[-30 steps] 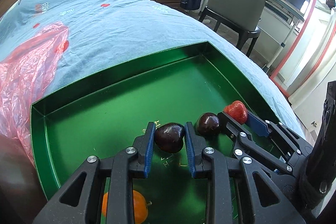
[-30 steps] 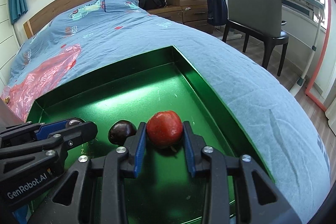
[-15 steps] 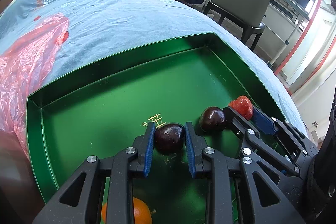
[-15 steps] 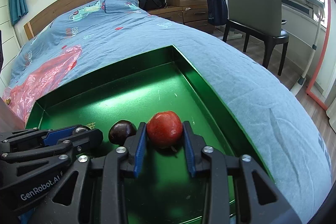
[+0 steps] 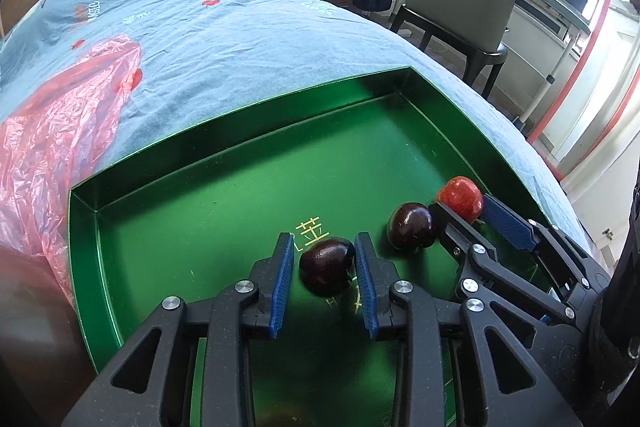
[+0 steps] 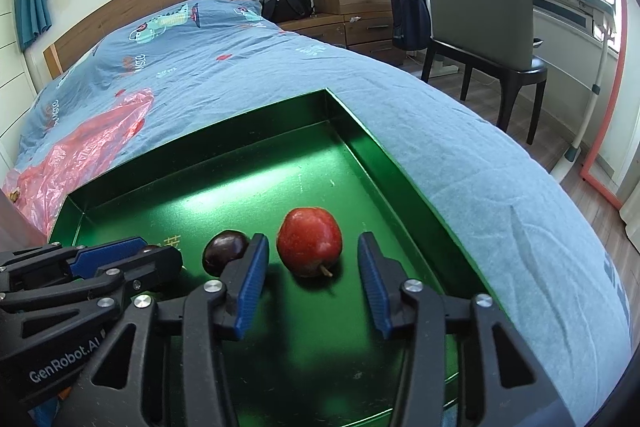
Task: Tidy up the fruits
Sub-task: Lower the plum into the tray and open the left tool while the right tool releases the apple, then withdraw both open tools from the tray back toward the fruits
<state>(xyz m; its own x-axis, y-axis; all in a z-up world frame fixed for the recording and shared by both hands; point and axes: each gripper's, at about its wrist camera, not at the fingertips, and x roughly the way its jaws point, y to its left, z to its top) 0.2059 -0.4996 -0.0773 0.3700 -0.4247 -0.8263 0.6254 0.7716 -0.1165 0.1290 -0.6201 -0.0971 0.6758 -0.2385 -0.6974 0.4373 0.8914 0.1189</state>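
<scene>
The left claw (image 5: pixel 322 269) is easing apart around a dark purple round plum (image 5: pixel 327 265), which sits between its blue ribbed pads on the floor of the shallow green metal tray (image 5: pixel 224 187); the right pad seems just against it, a sliver of gap shows at the left. The right claw (image 6: pixel 310 261) is spreading wide, its pads clear of the small red apple (image 6: pixel 309 247) resting between them on the tray floor, stem toward the camera. A second dark plum (image 6: pixel 224 251) lies just outside the right claw's left finger, between the two claws. The tray rests on a bed with a blue printed cover (image 6: pixel 240 67); a crumpled red plastic bag (image 5: pixel 60 115) lies beyond the tray's left wall.
</scene>
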